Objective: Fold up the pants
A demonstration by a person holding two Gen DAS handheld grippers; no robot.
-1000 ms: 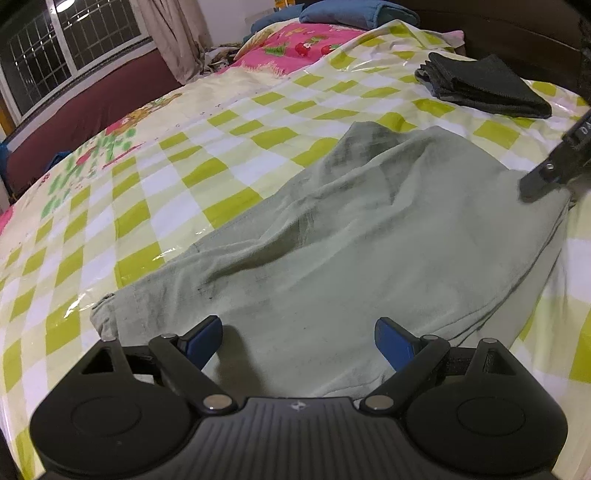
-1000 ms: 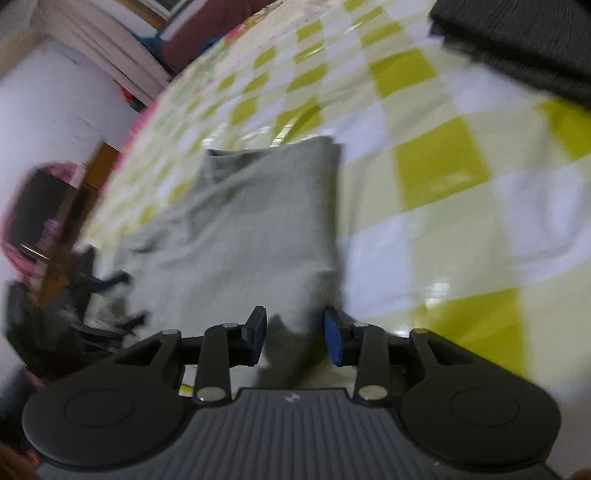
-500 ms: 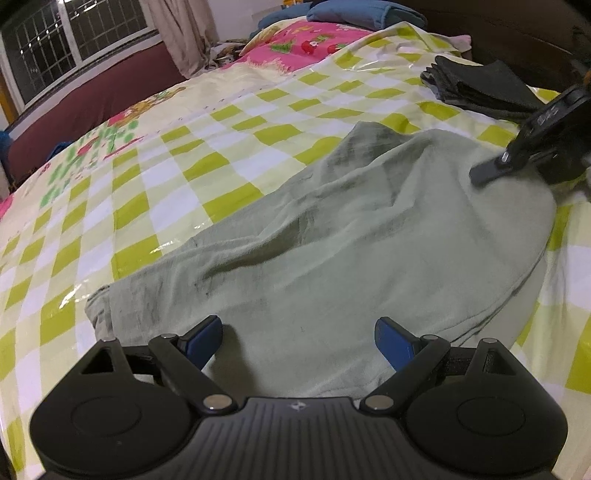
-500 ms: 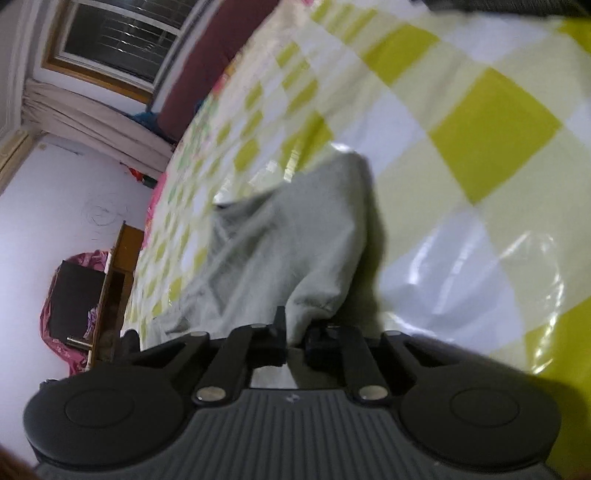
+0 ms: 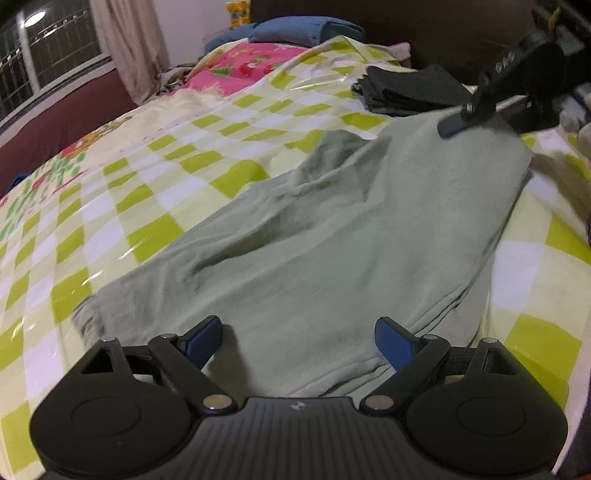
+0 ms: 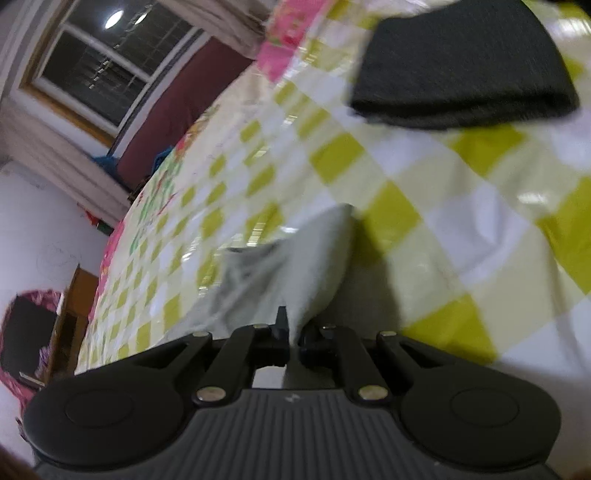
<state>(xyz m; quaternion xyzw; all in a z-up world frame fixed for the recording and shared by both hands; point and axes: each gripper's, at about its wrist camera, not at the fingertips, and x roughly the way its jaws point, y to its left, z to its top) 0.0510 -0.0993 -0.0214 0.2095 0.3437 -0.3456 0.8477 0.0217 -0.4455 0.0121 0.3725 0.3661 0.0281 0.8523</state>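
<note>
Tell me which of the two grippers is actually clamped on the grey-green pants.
The right gripper: its jaws are shut on a pinched corner of the grey-green pants. The left gripper hangs over the near edge, jaws wide apart, gripping nothing.

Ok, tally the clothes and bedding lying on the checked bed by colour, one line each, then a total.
Grey-green: 1, the pants, one end pinched in the right gripper.
Dark grey: 1, the folded garment beyond them.
Blue: 1, the pillow at the head of the bed.
Pink: 1, the flowered blanket.
Total: 4.
</note>
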